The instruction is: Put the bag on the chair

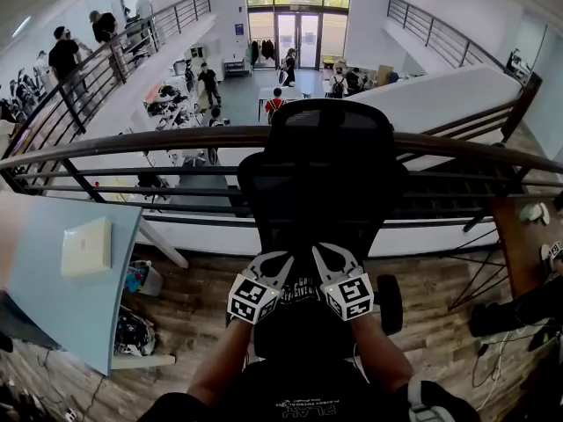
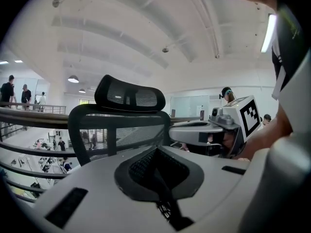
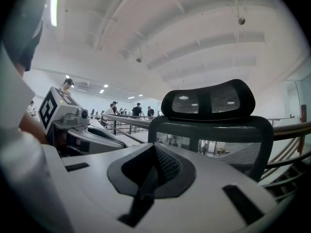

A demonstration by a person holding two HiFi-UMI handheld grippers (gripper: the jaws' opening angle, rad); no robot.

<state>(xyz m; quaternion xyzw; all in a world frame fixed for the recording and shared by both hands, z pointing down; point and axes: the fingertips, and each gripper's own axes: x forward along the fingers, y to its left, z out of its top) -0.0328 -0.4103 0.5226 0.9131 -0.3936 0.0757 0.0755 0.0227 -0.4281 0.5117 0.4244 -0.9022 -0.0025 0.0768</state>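
A black mesh office chair (image 1: 330, 161) with a headrest stands right in front of me, its back to a railing. Over its seat, between my two grippers, hangs a black bag (image 1: 303, 290) with white lettering. My left gripper (image 1: 288, 262) and right gripper (image 1: 318, 253) sit side by side at the bag's top, both shut on it. In the left gripper view the jaws (image 2: 156, 166) are closed, a thin dark strip of the bag runs out between them, and the chair (image 2: 121, 125) rises ahead. The right gripper view shows the same: closed jaws (image 3: 154, 161), chair (image 3: 214, 130) beyond.
A dark metal railing (image 1: 132, 143) runs behind the chair, with an open atrium and people below. A pale blue table (image 1: 53, 280) holding a cream box (image 1: 86, 246) is at the left, with bags (image 1: 132, 332) on the wood floor. A brown desk (image 1: 528, 244) is at the right.
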